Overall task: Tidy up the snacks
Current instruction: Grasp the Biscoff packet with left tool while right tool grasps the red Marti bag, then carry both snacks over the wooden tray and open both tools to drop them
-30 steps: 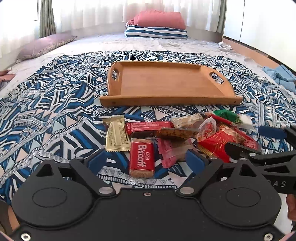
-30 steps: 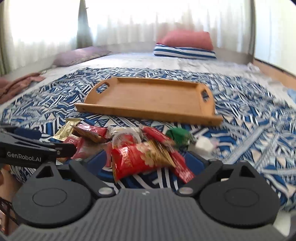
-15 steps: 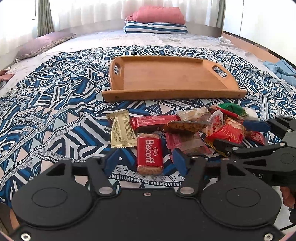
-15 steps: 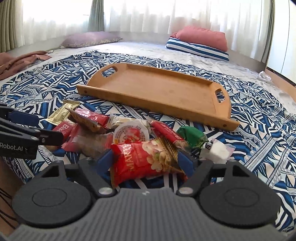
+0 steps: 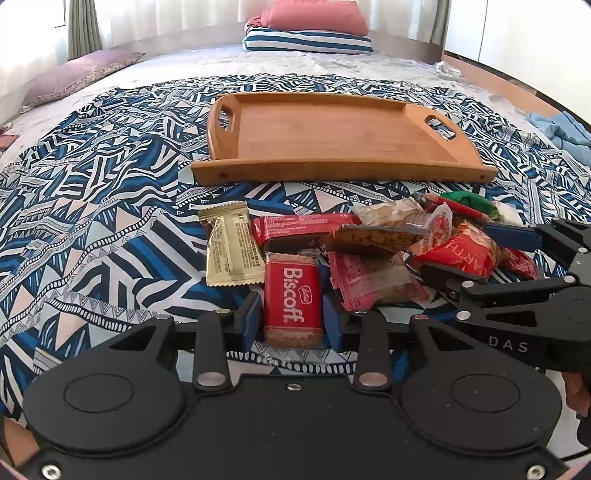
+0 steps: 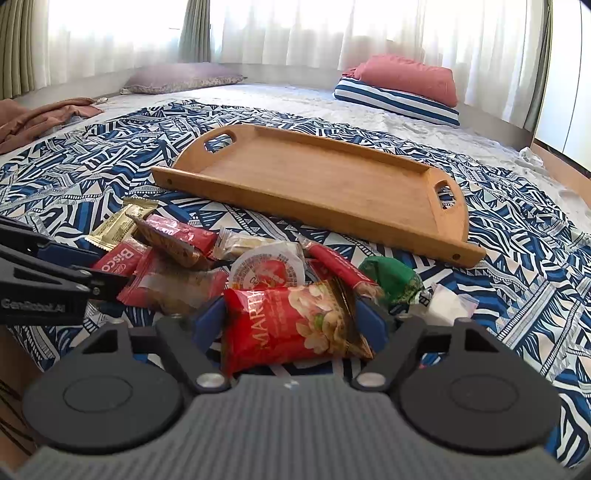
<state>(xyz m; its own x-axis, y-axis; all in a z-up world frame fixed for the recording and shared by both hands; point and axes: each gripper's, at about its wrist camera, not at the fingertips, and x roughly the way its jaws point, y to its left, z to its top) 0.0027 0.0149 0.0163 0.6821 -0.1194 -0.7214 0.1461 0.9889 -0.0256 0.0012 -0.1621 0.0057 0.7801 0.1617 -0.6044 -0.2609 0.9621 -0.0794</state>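
A heap of snack packets lies on the patterned bedspread in front of a wooden tray [image 5: 332, 173] [image 6: 295, 212] with nothing in it. My left gripper [image 5: 293, 314] [image 6: 88, 267] is closing, its blue pads against both sides of the red Biscoff packet [image 5: 291, 299] at the heap's near left. My right gripper [image 6: 291, 317] [image 5: 476, 254] is also closing, its pads touching the two ends of a red nut bag [image 6: 291, 325] [image 5: 465, 251]. A gold packet [image 5: 231, 247], a green sweet [image 6: 391, 280] and a round lidded cup [image 6: 266, 269] lie among the rest.
The blue and white bedspread [image 5: 92, 206] covers the bed around the tray. Pillows [image 5: 310, 27] are stacked at the far end, with a purple one [image 6: 181, 77] to the left. A blue cloth [image 5: 561, 133] lies at the right and a brown cloth [image 6: 37, 118] at the left.
Both grippers sank onto the heap and narrowed their jaws: the left around the Biscoff packet, the right around the red nut bag. The right gripper also rolled a little.
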